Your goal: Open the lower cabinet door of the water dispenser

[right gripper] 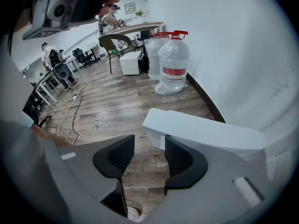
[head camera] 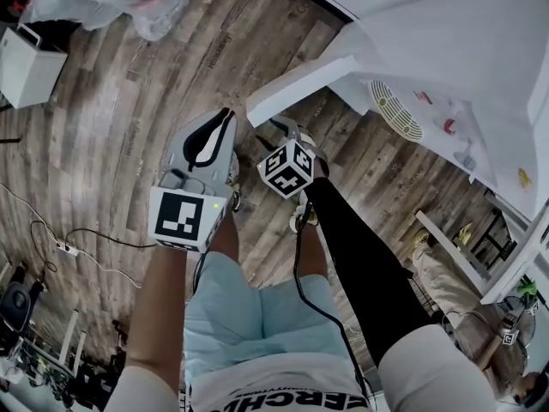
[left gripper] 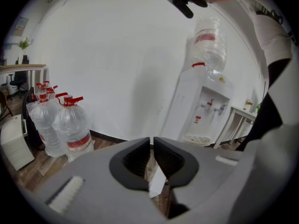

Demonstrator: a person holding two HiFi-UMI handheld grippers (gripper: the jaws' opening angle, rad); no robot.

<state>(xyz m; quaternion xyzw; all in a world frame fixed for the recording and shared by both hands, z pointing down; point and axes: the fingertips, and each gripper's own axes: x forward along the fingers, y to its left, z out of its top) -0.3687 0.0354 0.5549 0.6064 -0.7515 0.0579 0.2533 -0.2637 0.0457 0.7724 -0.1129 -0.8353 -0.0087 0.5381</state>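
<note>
Wood floor (head camera: 111,101) lies under the dispenser (head camera: 446,50), its door (head camera: 300,88) swung out. The right gripper (right gripper: 149,141) gapes empty at the door's corner. The left gripper (left gripper: 152,141) is pinched closed, empty.

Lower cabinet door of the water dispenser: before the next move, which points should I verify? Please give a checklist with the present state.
1. The lower cabinet door stands swung out from the water dispenser: ok.
2. The right gripper is open: ok.
3. The door edge sits between its fingers: not ok, it lies beyond the tips.
4. The left gripper is shut and empty: ok.
5. The water bottles stand apart from the door: ok.
6. The door is fully open: cannot tell.
</note>
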